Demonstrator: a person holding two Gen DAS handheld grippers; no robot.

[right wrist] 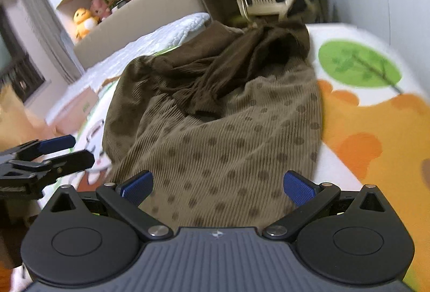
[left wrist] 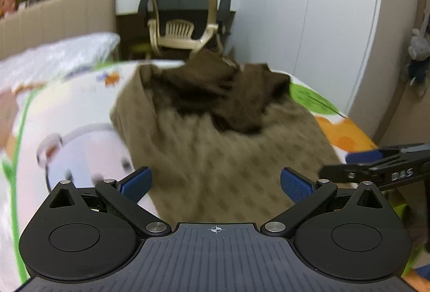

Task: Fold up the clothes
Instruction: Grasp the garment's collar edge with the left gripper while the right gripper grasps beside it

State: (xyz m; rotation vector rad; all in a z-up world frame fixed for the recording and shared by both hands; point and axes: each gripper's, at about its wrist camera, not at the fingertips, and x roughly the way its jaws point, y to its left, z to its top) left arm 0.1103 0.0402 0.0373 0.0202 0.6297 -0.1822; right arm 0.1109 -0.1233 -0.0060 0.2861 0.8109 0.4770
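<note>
Both grippers, left [left wrist: 216, 184] and right [right wrist: 217, 186], hang wide open with nothing in them, just over the near edge of the brown garment [right wrist: 215, 130] lying rumpled on the bed [right wrist: 376, 117].

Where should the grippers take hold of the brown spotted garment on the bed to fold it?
Probably at the near hem of the spotted garment, one corner each, coming in low from the near side. That edge lies flat and single-layered just ahead of the open left gripper and right gripper; the far end is bunched in dark folds.
</note>
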